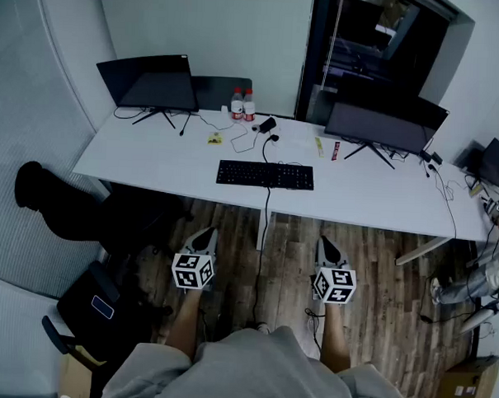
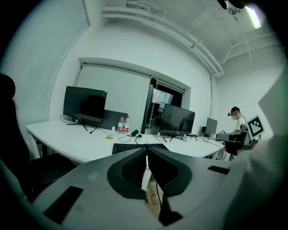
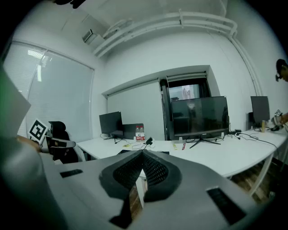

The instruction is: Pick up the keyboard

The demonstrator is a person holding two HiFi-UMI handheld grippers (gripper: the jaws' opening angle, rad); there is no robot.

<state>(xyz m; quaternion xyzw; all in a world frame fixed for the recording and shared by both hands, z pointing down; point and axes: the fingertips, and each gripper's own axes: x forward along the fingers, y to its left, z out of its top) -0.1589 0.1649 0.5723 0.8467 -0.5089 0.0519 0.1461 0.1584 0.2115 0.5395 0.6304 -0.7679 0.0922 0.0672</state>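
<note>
Well short of keyboard (image 1: 265, 175), closed hand-held grippers (image 1: 205, 233) (image 1: 327, 243).

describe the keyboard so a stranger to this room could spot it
Find the long white desk with two dark monitors. Near its front edge, midway between them, lies the keyboard. It is the only flat black slab, wider than the two bottles behind it.

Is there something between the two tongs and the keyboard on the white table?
Nothing visible does. The keyboard lies near the front edge of the table; the left tongs and right tongs, both shut, hover before that edge over the floor. The bottles and monitors stand behind the keyboard.
</note>
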